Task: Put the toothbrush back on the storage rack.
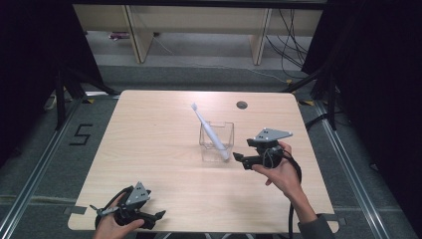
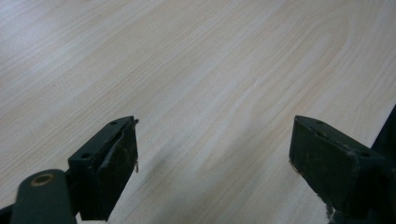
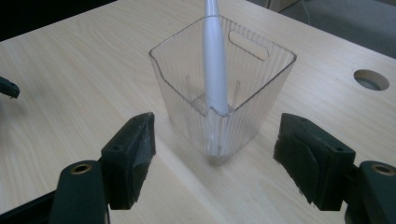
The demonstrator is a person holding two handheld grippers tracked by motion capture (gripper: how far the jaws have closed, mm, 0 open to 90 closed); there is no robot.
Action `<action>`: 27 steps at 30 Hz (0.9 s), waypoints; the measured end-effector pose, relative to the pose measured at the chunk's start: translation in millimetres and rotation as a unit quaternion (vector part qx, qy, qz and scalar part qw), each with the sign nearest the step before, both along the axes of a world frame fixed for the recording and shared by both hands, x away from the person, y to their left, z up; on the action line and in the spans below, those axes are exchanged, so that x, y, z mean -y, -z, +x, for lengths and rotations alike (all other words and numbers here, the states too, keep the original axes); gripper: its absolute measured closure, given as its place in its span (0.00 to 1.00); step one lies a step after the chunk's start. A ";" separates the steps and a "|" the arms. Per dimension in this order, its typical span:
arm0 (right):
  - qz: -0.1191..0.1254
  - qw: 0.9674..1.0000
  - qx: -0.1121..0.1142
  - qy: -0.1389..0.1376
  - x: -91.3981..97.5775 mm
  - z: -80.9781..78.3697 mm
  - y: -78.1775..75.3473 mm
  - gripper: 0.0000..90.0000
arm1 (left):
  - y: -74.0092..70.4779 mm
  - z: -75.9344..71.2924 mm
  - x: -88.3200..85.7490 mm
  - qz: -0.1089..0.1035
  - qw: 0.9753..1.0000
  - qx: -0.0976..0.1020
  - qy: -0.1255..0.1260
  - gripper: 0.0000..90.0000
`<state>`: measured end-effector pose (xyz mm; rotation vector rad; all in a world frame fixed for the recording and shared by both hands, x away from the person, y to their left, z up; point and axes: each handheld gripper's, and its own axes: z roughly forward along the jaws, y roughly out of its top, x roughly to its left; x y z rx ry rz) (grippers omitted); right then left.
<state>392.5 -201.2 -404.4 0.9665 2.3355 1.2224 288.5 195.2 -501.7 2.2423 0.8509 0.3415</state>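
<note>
I see the desk (image 1: 164, 144) evenly lit from above, surroundings dark. Soft short shadows under the clear bin (image 3: 224, 93). Both gripper views are slightly soft and grainy; near jaws blur at the bottom edges. No harsh glare.

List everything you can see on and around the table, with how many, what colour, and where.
Table: one, light wood, centre, with a round cable hole near the far edge.
Clear bin: one, see-through ribbed plastic, right of table centre, upright.
Toothbrush: one, white, standing tilted in the clear bin, head up and leaning left.
Shelf legs: pale wood, on the floor beyond the table.
Cables: several, black, far right floor.
Left gripper: one, black, near left edge, jaws open.
Right gripper: one, black, beside the bin, jaws open.
</note>
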 end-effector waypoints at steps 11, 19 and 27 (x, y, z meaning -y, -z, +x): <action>0.001 1.000 -0.007 0.014 10.3 -12.3 14.9 0.27 | 0.5 0.2 0.4 -0.002 1.000 0.002 0.002 0.16; -0.005 1.000 -0.017 0.026 17.3 -17.0 27.4 0.26 | 0.3 -0.2 0.1 -0.004 1.000 0.002 0.000 0.16; -0.002 1.000 -0.009 0.018 21.3 -24.0 36.9 0.26 | 0.4 0.0 0.4 -0.001 1.000 0.002 0.001 0.16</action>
